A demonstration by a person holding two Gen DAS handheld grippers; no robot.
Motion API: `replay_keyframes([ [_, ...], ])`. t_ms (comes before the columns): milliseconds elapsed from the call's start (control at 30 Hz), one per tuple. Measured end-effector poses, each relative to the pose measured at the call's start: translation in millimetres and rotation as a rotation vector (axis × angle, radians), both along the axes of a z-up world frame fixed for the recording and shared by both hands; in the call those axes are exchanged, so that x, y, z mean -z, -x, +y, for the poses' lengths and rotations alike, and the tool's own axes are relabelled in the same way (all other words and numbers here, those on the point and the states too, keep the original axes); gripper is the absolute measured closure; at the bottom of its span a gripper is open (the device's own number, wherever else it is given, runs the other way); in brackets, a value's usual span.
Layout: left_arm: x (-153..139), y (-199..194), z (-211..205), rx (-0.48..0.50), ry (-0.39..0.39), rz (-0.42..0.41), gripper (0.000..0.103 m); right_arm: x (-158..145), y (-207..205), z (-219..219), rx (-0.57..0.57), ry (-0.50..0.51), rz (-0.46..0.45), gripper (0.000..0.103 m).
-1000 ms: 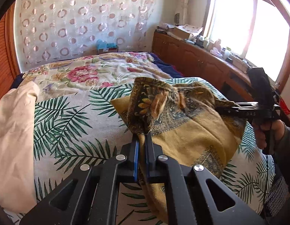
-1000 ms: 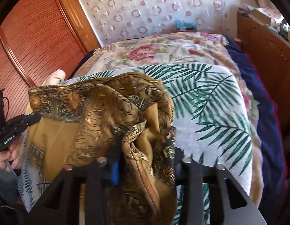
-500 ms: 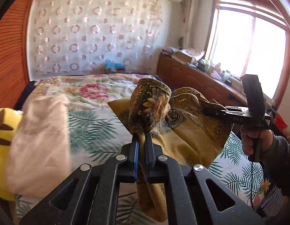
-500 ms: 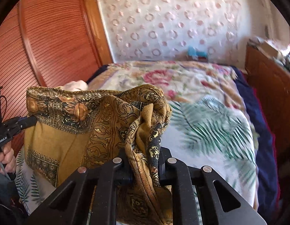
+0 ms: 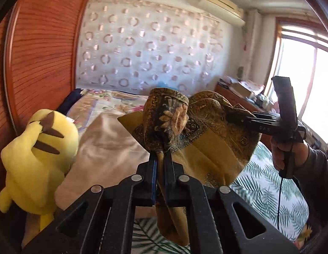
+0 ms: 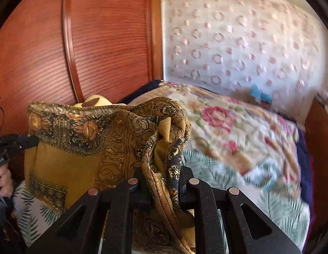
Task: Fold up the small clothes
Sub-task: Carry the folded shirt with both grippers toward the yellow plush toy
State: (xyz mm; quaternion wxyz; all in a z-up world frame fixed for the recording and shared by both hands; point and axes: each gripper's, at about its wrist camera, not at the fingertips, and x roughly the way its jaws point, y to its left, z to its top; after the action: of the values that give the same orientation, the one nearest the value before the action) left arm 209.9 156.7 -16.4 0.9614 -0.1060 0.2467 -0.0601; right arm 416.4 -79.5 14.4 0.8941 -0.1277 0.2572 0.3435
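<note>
Covering most of both views, the bed (image 5: 267, 188) with its palm-leaf sheet is seen below, and a beige cloth (image 5: 104, 148) and a yellow plush toy (image 5: 36, 154) are found at its left side, near the wooden wardrobe (image 6: 89, 42). Above the bed, and not resting on it as far as can be judged, the mustard patterned garment (image 6: 79, 148) is held up between the two tools. Its long axis is stretched about level from one tool to the other, with the dark flowered border along the top and the plain part hanging down toward the sheet. One bunched end is gripped by the closed jaws of the left gripper (image 5: 161, 165); the other end is pinched in the right gripper (image 6: 161, 182), whose jaws are closed on a thick twist of cloth. Each end is thus directly at its own jaws, so neither hand is judged nearer. For the coming fold, it is judged that the hanging edge must be laid down on the sheet first.
</note>
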Motion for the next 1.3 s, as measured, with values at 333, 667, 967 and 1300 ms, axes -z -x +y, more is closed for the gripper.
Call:
replay_keyframes([
  [333, 16.2, -7.9, 27.5, -0.047, 0.048, 0.000, 0.097, -18.5, -47.5, 102.1, -0.078, 0.122, -0.106, 0.089],
  [667, 33.1, 1.9, 41.5, -0.085, 0.077, 0.061, 0.097, -2.0, -83.8, 193.6, -0.182, 0.200, -0.126, 0.091],
  [967, 45.4, 4.0, 47.9, -0.132, 0.048, 0.120, 0.097, 26.2, -112.4, 230.3, -0.202, 0.209, -0.061, 0.091],
  [1300, 22.0, 20.3, 47.9, -0.099, -0.015, 0.118, 0.053, 20.8, -143.8, 238.3, -0.124, 0.127, -0.003, 0.046],
])
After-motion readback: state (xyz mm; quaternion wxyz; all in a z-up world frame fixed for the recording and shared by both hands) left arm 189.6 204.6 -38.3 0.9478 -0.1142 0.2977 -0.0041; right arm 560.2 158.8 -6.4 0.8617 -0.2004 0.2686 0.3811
